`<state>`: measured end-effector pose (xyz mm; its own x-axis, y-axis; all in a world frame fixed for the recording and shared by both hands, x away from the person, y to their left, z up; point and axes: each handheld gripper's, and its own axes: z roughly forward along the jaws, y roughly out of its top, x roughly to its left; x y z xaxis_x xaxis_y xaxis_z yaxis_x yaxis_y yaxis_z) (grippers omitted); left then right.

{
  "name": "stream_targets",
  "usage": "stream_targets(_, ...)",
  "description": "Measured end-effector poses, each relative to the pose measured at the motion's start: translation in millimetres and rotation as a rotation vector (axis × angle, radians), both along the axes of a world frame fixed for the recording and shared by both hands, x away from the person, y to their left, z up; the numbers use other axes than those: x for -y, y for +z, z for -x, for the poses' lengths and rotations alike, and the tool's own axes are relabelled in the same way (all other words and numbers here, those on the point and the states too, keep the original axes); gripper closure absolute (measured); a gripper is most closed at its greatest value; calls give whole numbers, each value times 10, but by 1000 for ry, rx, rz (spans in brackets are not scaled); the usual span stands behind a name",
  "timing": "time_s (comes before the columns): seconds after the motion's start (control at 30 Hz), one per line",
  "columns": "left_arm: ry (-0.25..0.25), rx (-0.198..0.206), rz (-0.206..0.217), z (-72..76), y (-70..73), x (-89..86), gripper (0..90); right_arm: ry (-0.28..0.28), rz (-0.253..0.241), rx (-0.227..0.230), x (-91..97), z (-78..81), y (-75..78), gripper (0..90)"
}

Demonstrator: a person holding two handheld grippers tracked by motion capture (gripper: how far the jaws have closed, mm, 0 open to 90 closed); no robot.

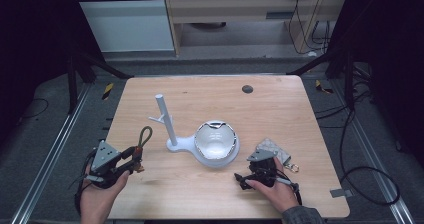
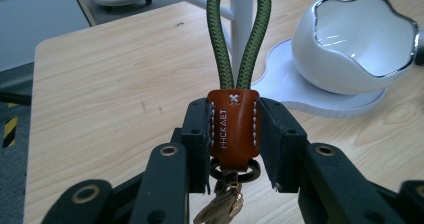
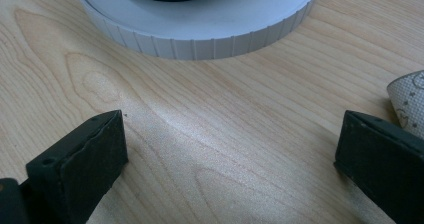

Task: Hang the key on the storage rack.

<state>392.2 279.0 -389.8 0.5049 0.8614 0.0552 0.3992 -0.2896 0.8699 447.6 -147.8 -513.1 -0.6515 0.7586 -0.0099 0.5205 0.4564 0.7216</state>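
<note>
The left gripper (image 2: pixel 233 134) sits near the front left corner of the surface (image 1: pixel 280 109), its fingers (image 2: pixel 197 134) closed on the brown leather tab (image 2: pixel 233 129) of a key strap (image 1: pixel 141 143). The strap's green cord loop (image 2: pixel 240 34) runs straight out past the fingertips, its long axis in line with the gripper and pointing toward the back of the surface and slightly right, at the white post (image 1: pixel 166 119). A metal ring (image 2: pixel 235 171) and brass clip (image 2: pixel 220 206) hang below the tab, between the fingers.

The post stands upright on a white base (image 1: pixel 186 144) near the middle of the surface, with a short peg on its left side. A white bowl (image 1: pixel 215 140) with a chrome rim rests on the round end of that base.

The right gripper (image 1: pixel 260 170) lies near the front right, its fingers (image 3: pixel 80 159) spread wide over bare wood, holding nothing. A pale patterned pouch (image 1: pixel 274 150) with a ring lies just beside it, toward the right edge.
</note>
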Motion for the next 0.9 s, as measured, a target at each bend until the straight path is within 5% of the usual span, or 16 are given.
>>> stream_targets(0.37, -40, 25, -3, 24, 50, 206, 659, 0, 0, 0, 0, 0, 0, 2)
stream_targets(0.9, -32, 52, 12, 47, 106, 213, 660, 0, 0, 0, 0, 0, 0, 2)
